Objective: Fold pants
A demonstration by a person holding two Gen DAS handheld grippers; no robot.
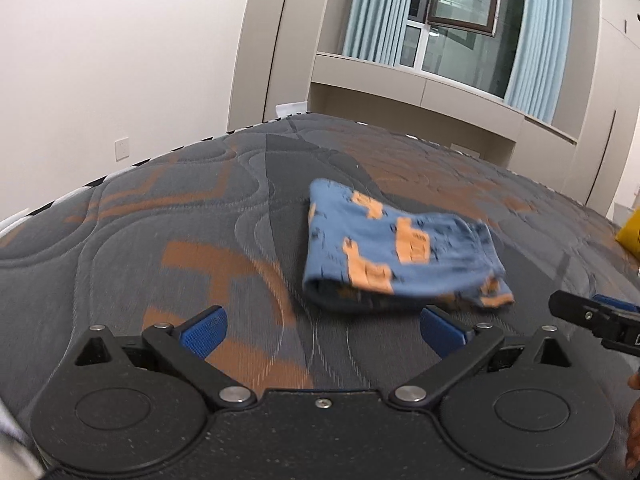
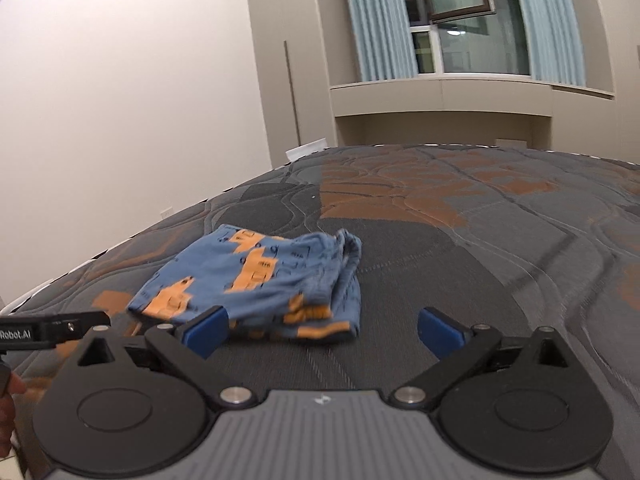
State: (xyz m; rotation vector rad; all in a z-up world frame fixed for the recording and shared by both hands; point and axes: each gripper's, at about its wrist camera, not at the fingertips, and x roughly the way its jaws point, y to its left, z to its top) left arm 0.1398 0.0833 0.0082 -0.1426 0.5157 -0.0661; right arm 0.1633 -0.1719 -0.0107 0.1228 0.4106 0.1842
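Observation:
The pants [image 1: 400,256] are blue with orange prints and lie folded into a small bundle on the grey and orange quilted mattress [image 1: 160,240]. They also show in the right wrist view [image 2: 256,280]. My left gripper [image 1: 322,330] is open and empty, just in front of the bundle's near edge. My right gripper [image 2: 322,330] is open and empty, with its left fingertip [image 2: 206,330] at the bundle's near edge. The right gripper's arm shows at the right edge of the left wrist view [image 1: 592,316]. The left gripper shows at the left edge of the right wrist view [image 2: 52,330].
The mattress [image 2: 480,260] spreads wide to the right. A yellow object [image 1: 630,232] lies at the mattress's right edge. Beige cabinets [image 1: 440,96], a window with blue curtains [image 1: 532,36] and a white wall [image 1: 120,60] stand beyond the bed.

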